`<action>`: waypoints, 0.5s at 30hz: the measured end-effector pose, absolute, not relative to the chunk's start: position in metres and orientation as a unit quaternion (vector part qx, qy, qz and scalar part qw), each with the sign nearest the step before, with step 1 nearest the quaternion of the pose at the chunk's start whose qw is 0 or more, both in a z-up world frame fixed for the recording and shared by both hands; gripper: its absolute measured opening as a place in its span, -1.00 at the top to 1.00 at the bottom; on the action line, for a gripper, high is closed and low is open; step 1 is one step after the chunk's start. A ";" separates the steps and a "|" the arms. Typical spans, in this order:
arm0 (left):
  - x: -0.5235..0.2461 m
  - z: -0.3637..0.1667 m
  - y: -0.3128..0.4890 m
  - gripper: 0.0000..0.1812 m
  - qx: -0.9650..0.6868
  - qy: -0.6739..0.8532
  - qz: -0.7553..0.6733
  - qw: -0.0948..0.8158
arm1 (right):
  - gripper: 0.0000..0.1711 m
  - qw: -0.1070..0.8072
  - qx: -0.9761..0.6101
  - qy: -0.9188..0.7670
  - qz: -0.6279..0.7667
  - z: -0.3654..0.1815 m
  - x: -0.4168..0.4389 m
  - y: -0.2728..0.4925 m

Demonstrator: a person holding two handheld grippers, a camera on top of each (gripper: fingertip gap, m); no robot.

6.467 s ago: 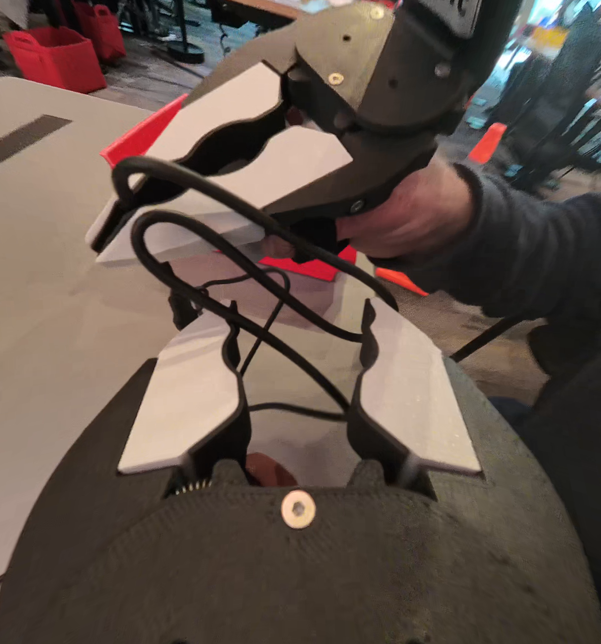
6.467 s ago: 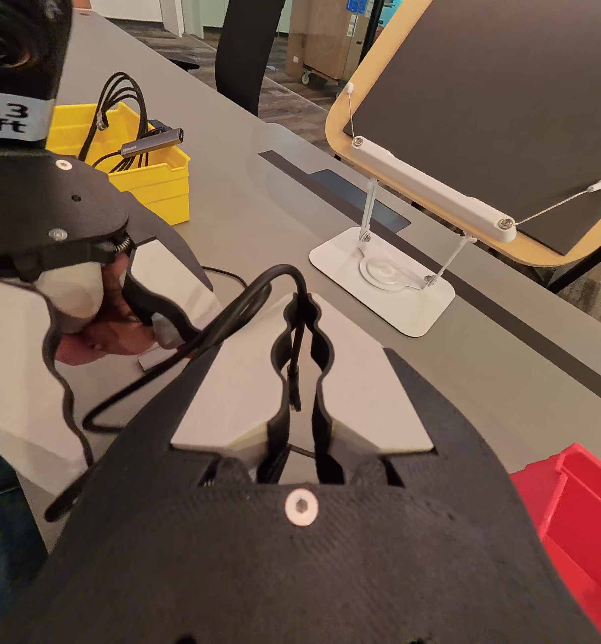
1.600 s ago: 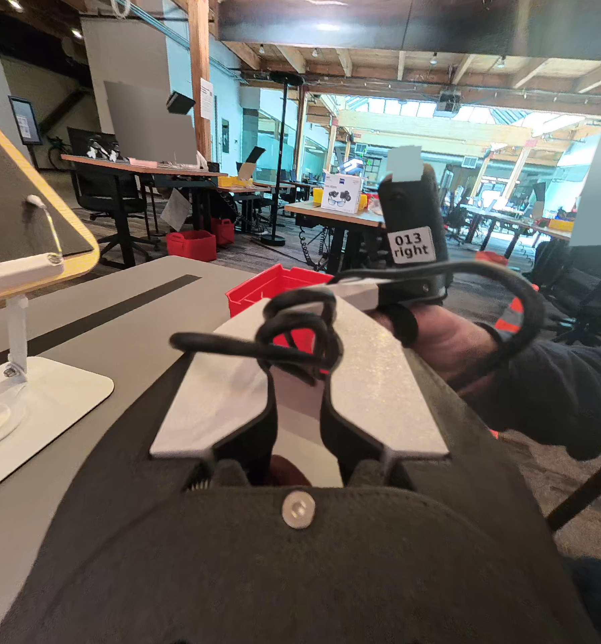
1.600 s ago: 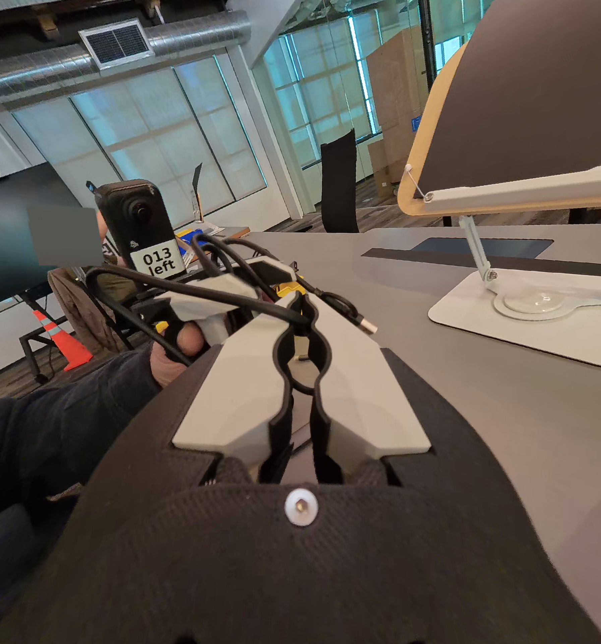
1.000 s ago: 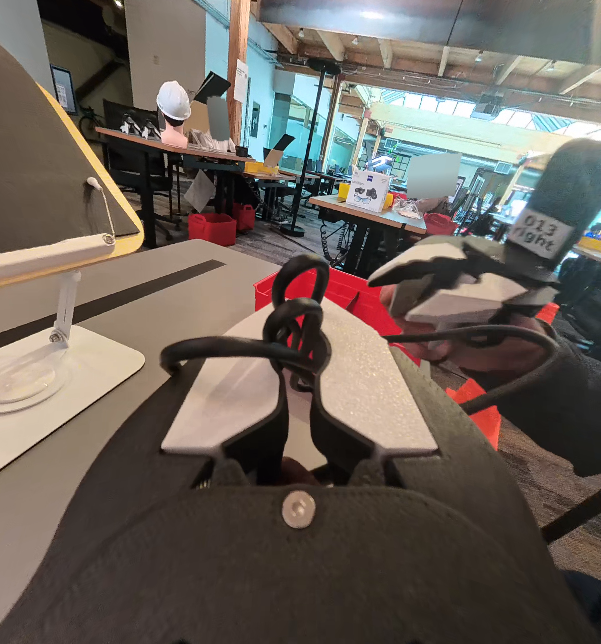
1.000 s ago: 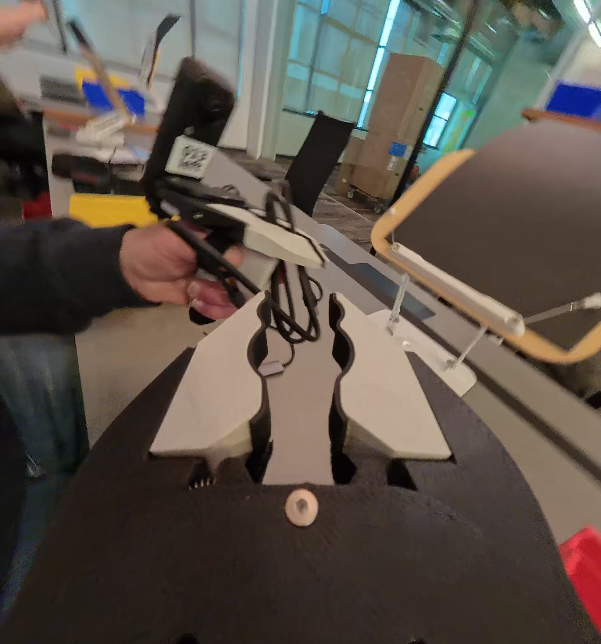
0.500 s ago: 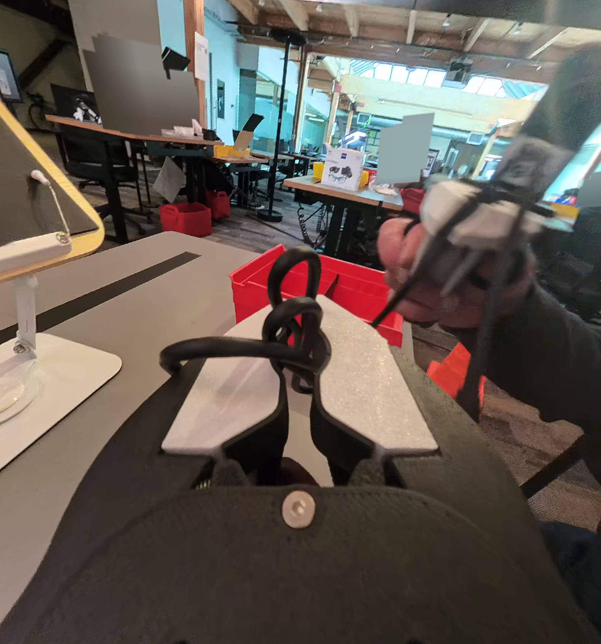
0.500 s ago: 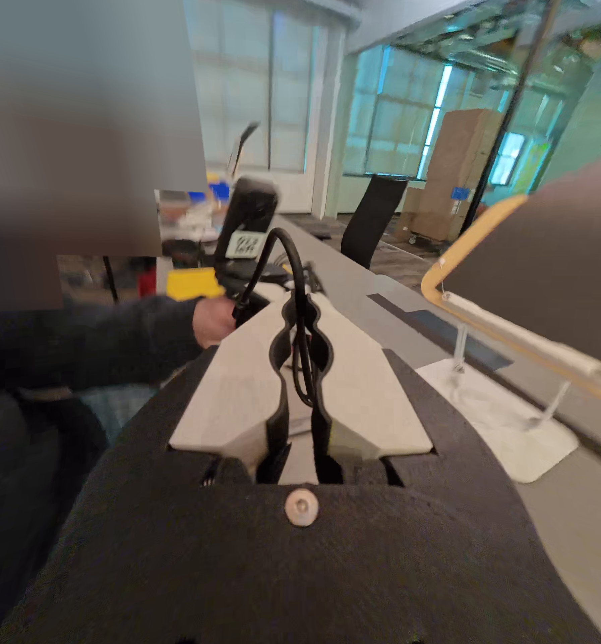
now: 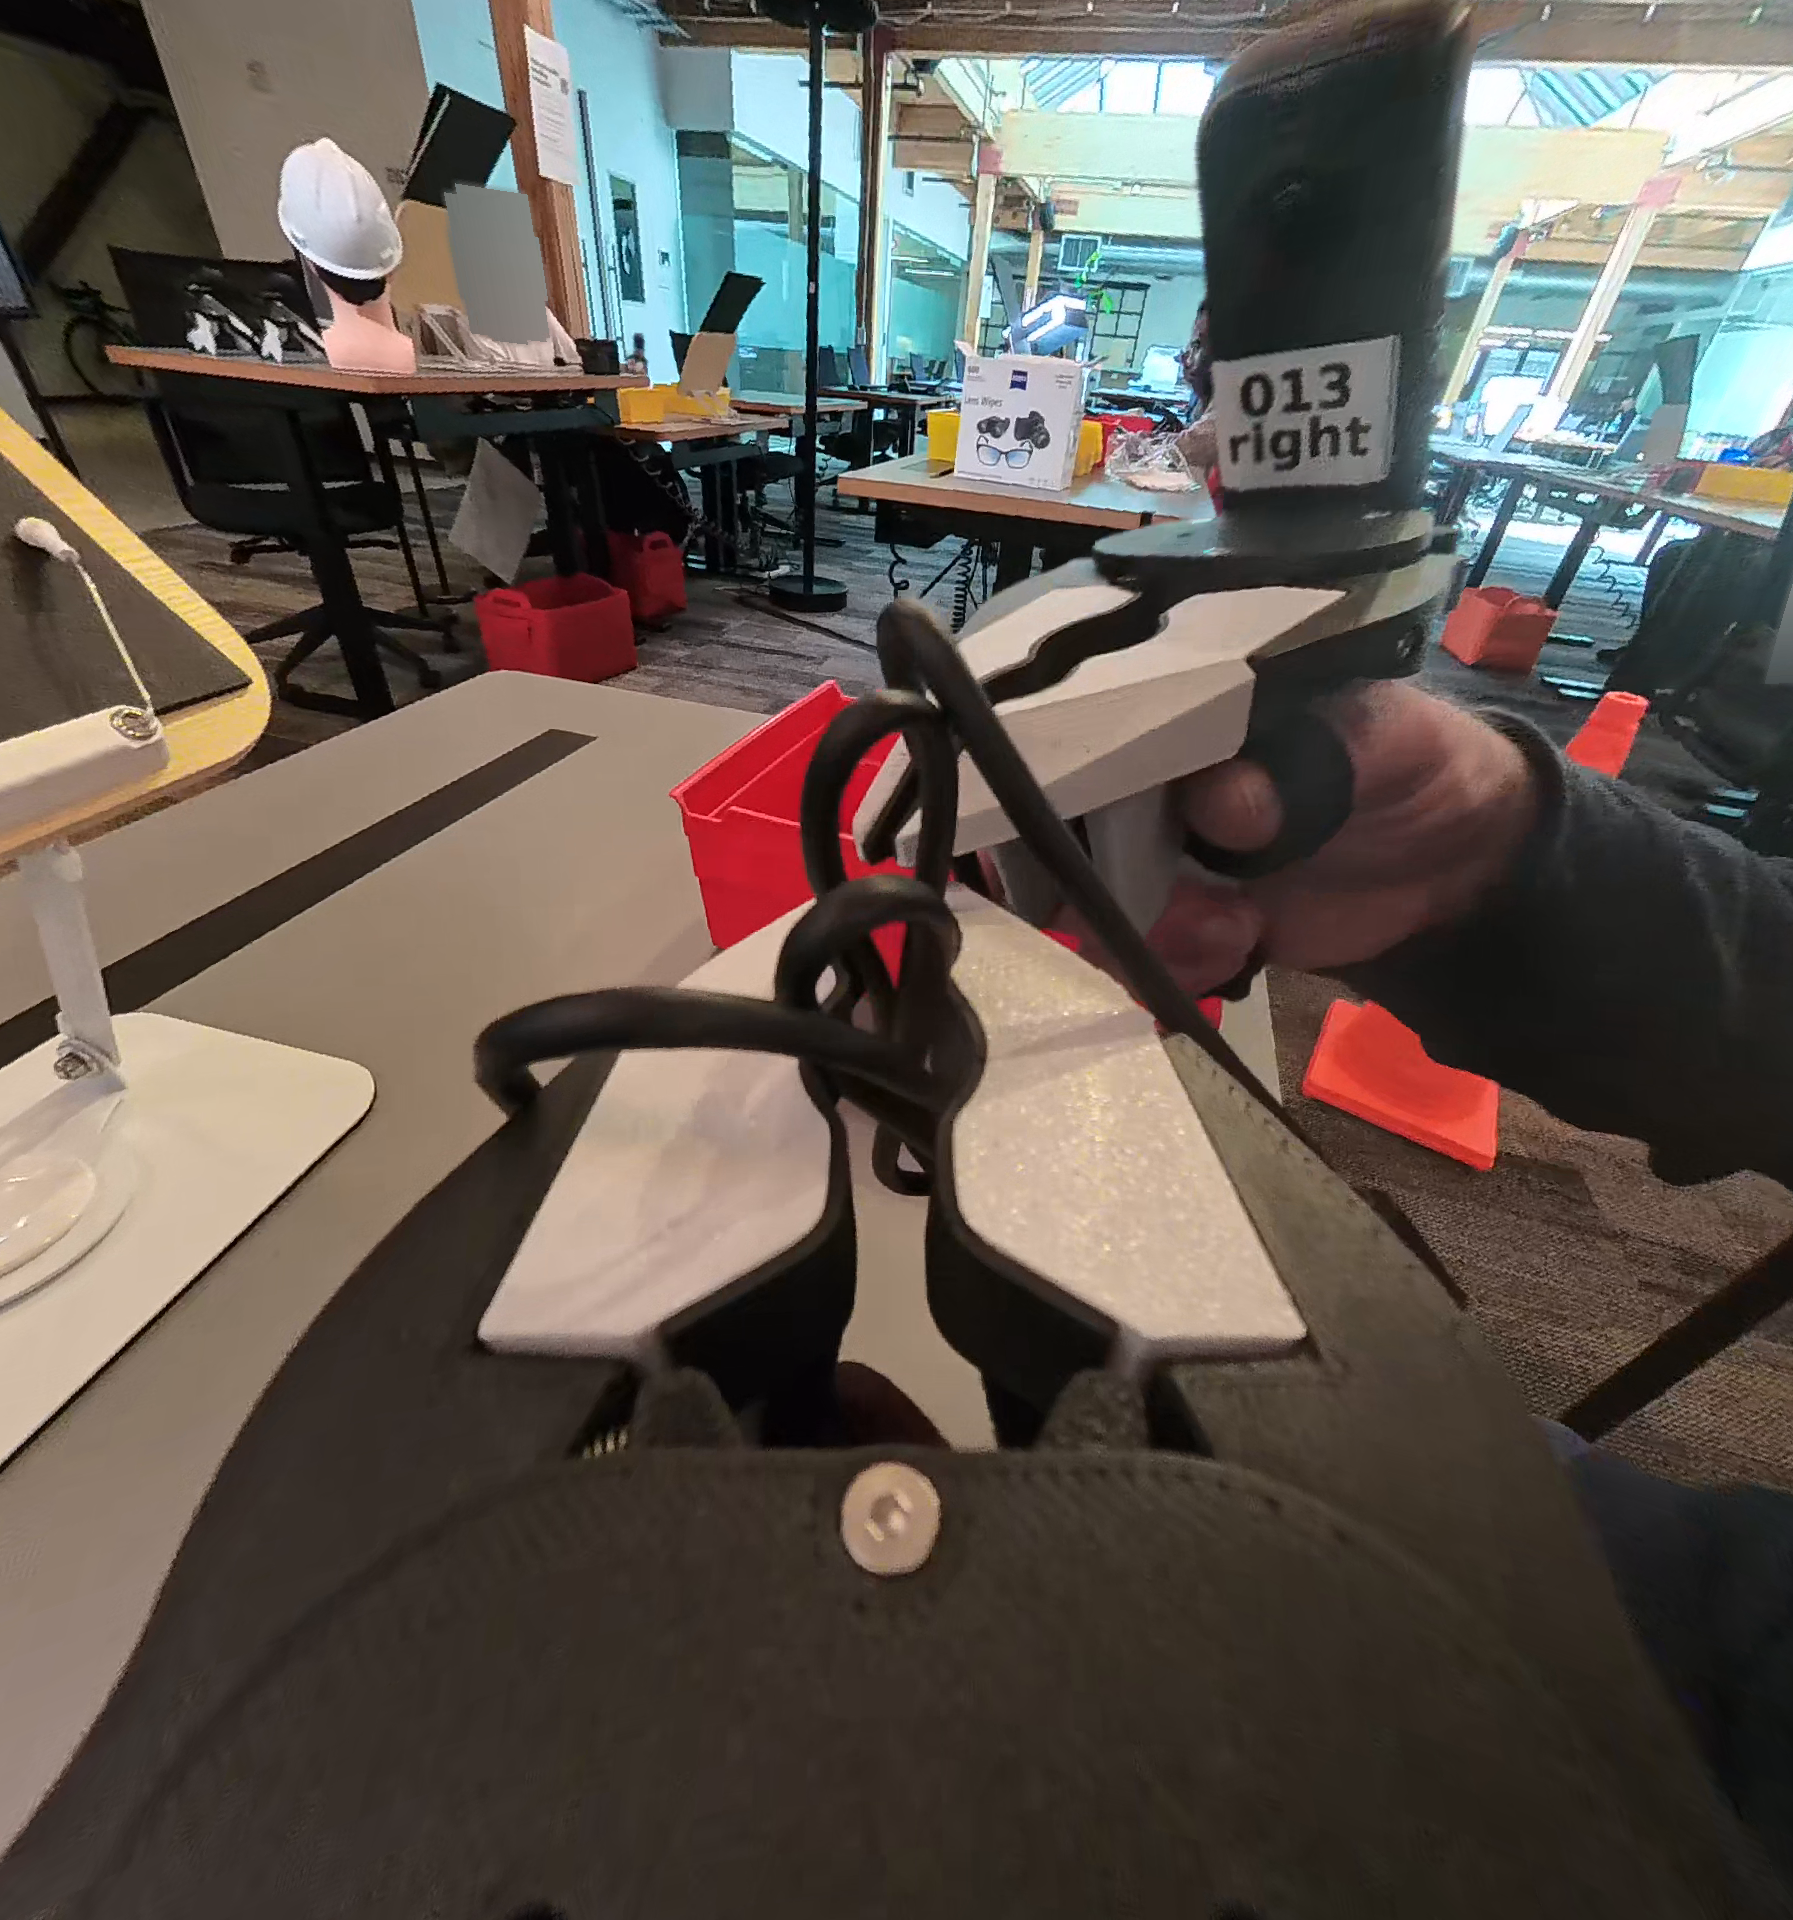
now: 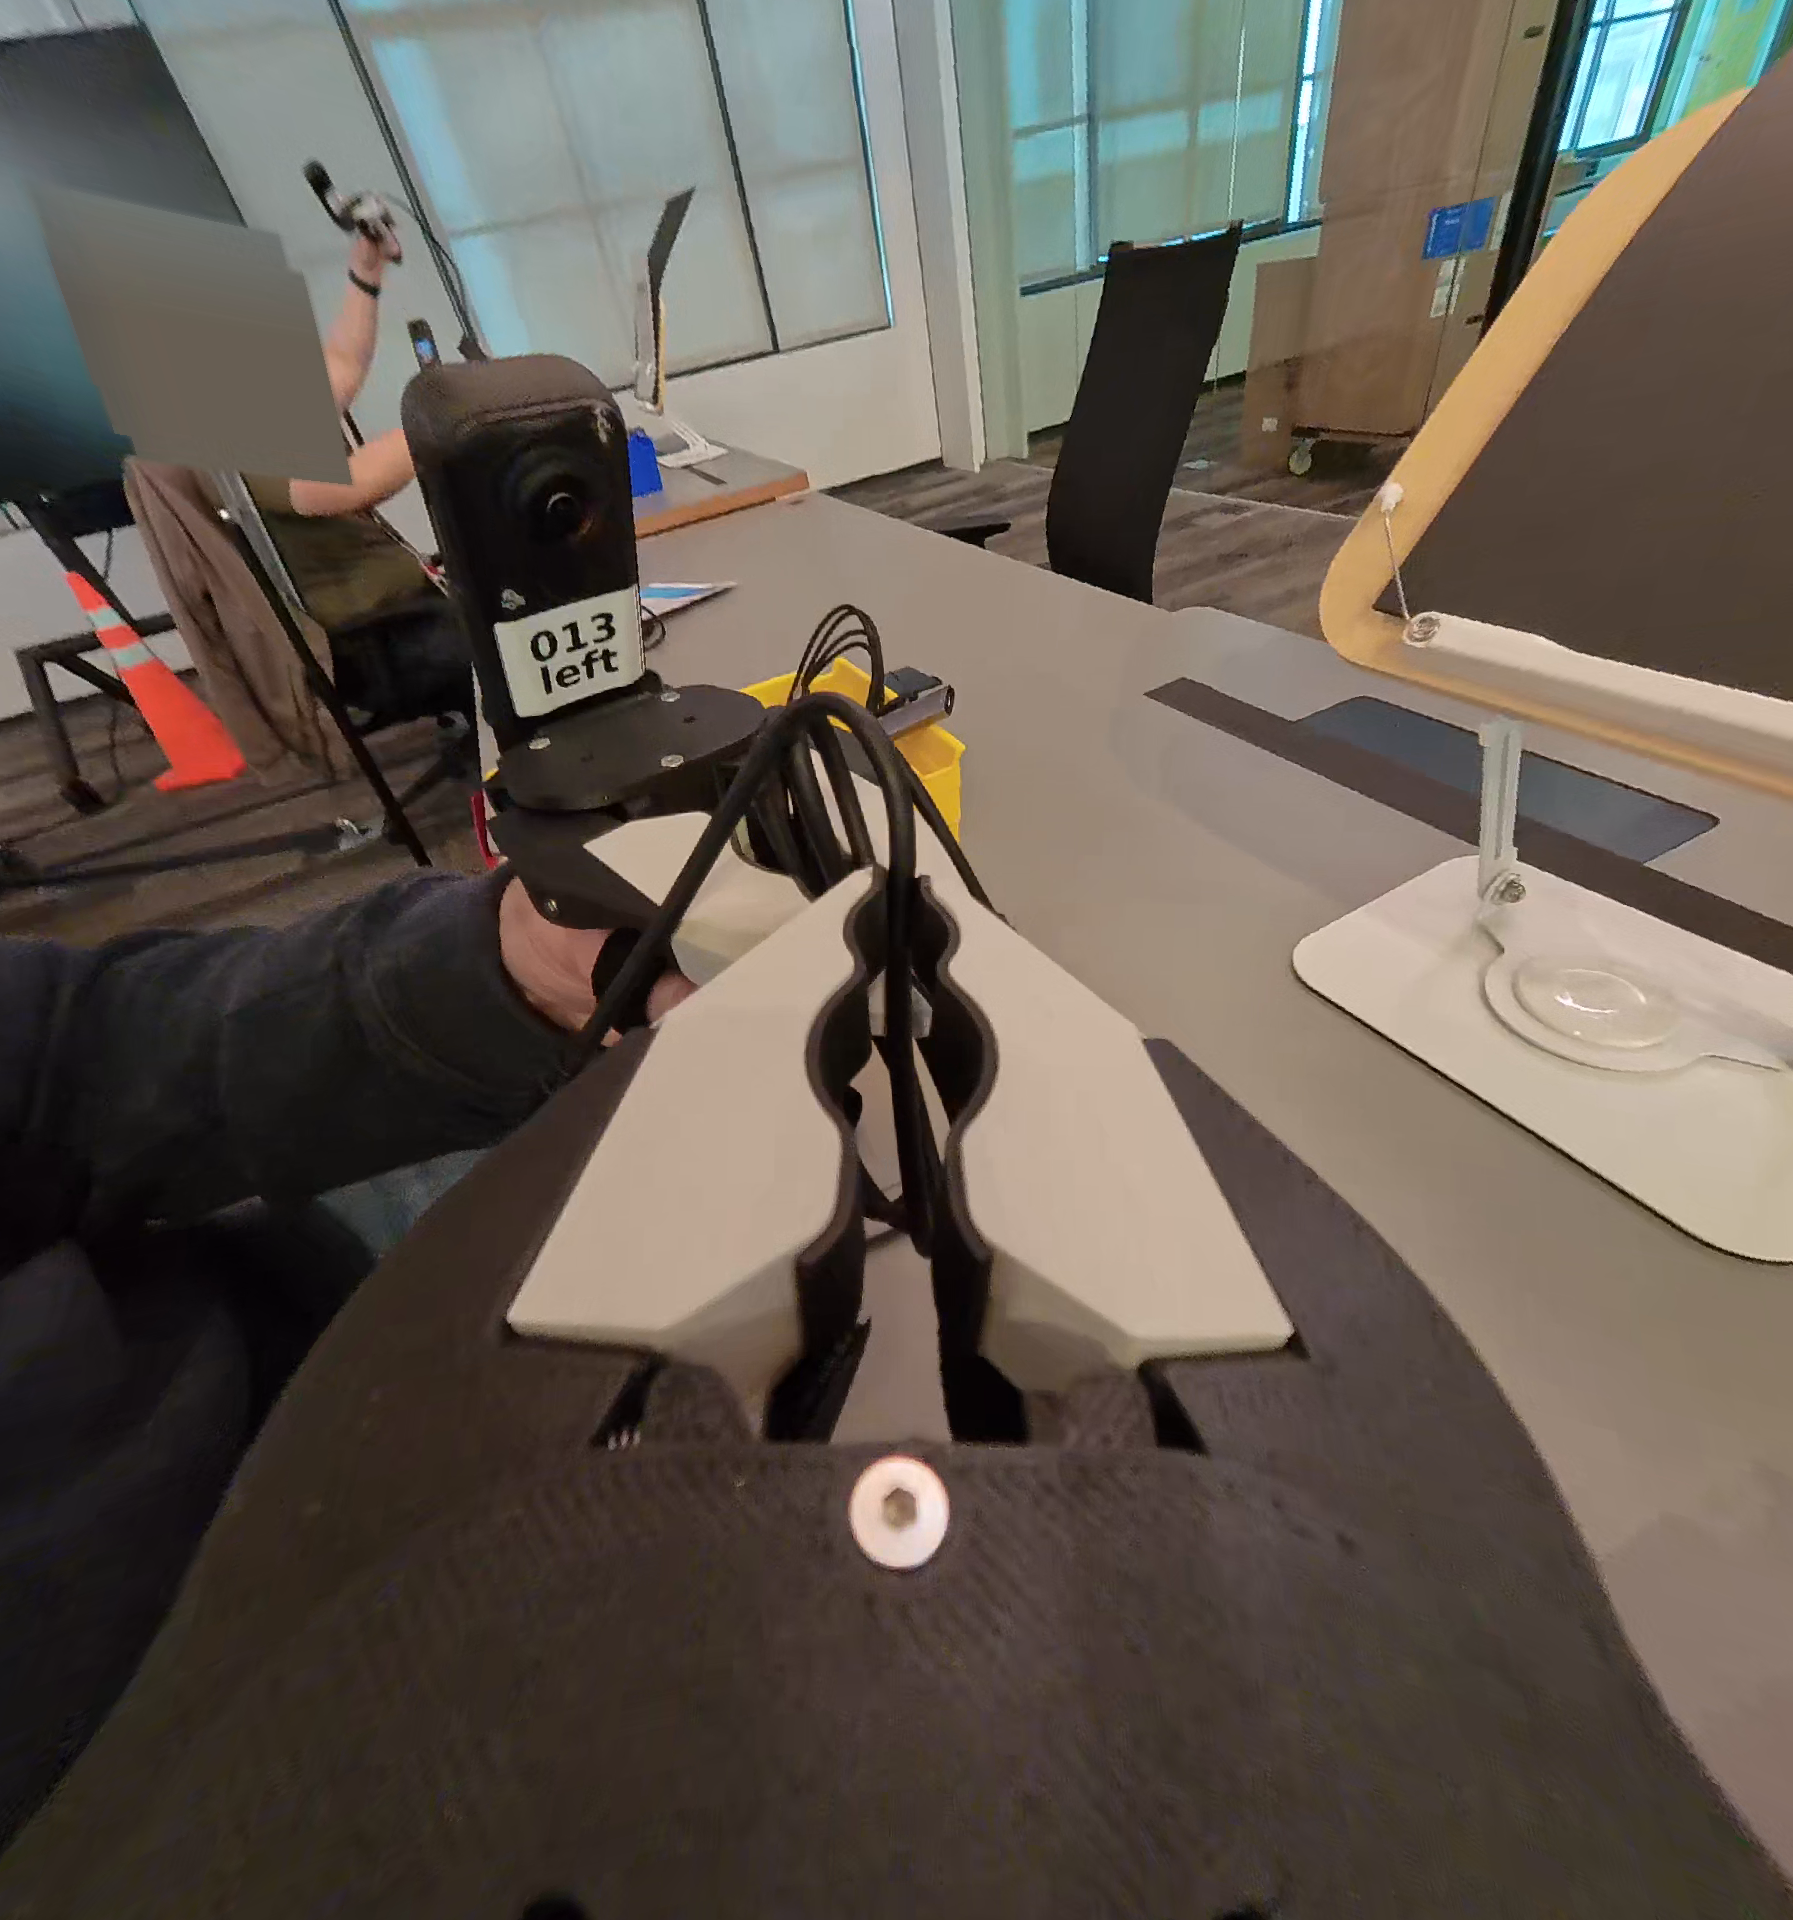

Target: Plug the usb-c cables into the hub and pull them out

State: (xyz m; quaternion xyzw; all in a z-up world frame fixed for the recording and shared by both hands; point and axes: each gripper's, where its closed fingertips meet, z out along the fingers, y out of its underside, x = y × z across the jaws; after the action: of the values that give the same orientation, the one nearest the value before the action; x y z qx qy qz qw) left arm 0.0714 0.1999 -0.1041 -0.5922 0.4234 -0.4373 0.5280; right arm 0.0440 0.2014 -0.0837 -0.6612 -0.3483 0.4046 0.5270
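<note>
Both tools are up off the bench with the black cables between them — left tool (image 9: pixel 892 1049) clamped on a knotted bundle of cables (image 9: pixel 876 997), right tool (image 10: pixel 897 1039) pinched on one strand. The hub (image 10: pixel 913 694) sits far off in the yellow bin (image 10: pixel 939 764), so plugging hasn't started. Half a second ago the right tool was a blur further right; now it's close, strand looped over.

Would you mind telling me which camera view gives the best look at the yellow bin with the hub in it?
The right wrist view: the yellow bin sits on the grey table behind the left tongs, with the hub and cable loops sticking out. The left wrist view does not show it, only a red bin.
</note>
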 end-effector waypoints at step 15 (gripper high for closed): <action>0.081 -0.086 0.180 0.71 -0.549 0.425 -0.496 0.521 | 1.00 0.510 -0.625 -0.323 0.495 -0.070 0.048 0.191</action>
State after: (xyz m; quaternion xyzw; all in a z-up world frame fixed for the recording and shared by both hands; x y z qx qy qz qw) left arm 0.0807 0.1799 -0.0858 -0.5494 0.4250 -0.4964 0.5207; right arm 0.0483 0.1910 -0.0703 -0.6250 -0.3233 0.4948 0.5099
